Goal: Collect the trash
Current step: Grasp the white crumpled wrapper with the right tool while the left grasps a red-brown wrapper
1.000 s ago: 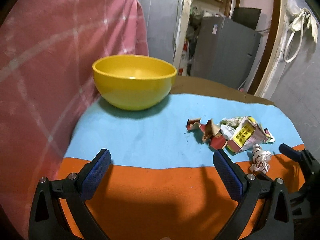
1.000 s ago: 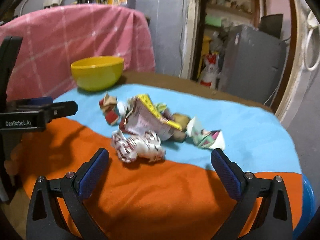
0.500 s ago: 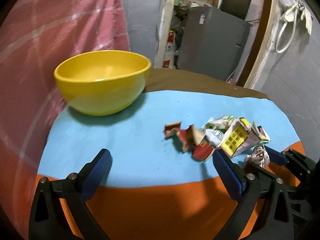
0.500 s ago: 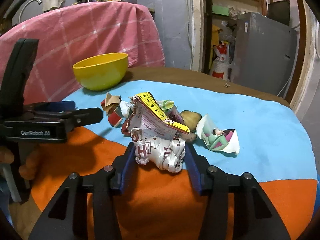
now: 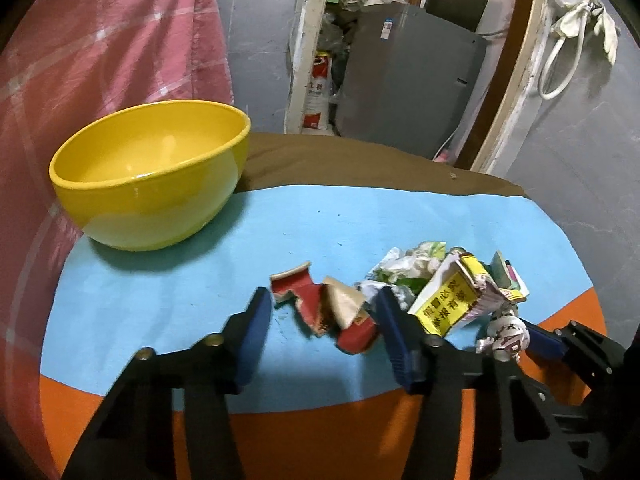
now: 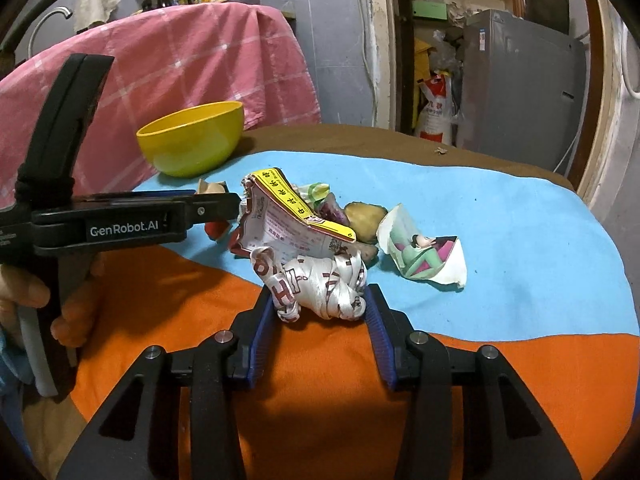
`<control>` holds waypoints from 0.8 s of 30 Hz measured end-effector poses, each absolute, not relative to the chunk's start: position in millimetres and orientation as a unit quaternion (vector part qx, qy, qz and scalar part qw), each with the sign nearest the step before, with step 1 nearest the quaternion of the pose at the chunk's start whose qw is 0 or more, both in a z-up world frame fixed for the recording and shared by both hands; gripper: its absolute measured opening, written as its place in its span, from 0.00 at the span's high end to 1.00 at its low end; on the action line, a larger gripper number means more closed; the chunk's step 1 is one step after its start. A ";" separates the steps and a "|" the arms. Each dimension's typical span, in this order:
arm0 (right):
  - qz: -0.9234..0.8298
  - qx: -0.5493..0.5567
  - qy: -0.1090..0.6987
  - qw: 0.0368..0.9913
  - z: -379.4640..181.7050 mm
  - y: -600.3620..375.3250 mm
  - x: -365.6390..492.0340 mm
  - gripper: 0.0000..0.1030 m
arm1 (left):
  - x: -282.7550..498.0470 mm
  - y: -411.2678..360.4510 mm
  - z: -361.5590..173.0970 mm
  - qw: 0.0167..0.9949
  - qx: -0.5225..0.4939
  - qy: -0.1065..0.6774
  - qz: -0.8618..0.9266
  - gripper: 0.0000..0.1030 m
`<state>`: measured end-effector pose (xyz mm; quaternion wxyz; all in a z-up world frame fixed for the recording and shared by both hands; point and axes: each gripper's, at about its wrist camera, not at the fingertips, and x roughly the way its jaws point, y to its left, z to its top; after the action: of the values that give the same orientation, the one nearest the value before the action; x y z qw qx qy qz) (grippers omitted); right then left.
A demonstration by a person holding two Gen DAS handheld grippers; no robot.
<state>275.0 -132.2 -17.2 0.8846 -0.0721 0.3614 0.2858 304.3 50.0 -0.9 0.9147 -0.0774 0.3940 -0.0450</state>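
Note:
A yellow bowl stands at the table's back left; it also shows in the right wrist view. A trash pile lies mid-table: red and tan torn card, a yellow-edged crumpled carton, a white and red ribbon wad, a printed paper scrap. My left gripper is part closed, its jaws on either side of the torn card, not clearly pressing it. My right gripper is shut on the ribbon wad.
The table wears a blue and orange cloth with a brown edge behind. A pink checked cloth hangs behind the bowl. A brownish lump lies in the pile. A grey appliance stands in the doorway beyond.
My right gripper closed on the ribbon wad and keeps hold of it. My left gripper moved forward and right to the torn card, and its jaws narrowed around it.

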 end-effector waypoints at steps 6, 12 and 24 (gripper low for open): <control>0.289 -0.063 0.356 0.886 -18.2 -135.0 270.7 0.61 | 295.5 45.8 1.8 0.916 -0.079 0.390 -0.055 0.71; 0.295 -0.046 0.352 0.887 -19.0 -145.0 262.6 0.63 | 278.7 42.9 6.5 0.922 -0.073 0.376 -0.059 0.80; 0.296 -0.023 0.308 0.904 -9.1 -166.5 241.0 0.65 | 237.0 26.4 20.1 0.939 -0.075 0.330 -0.069 0.83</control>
<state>241.0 -166.5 -9.1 0.9041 -0.0230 0.3076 0.2956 237.0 26.4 20.1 0.9385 -0.0748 0.3299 -0.0691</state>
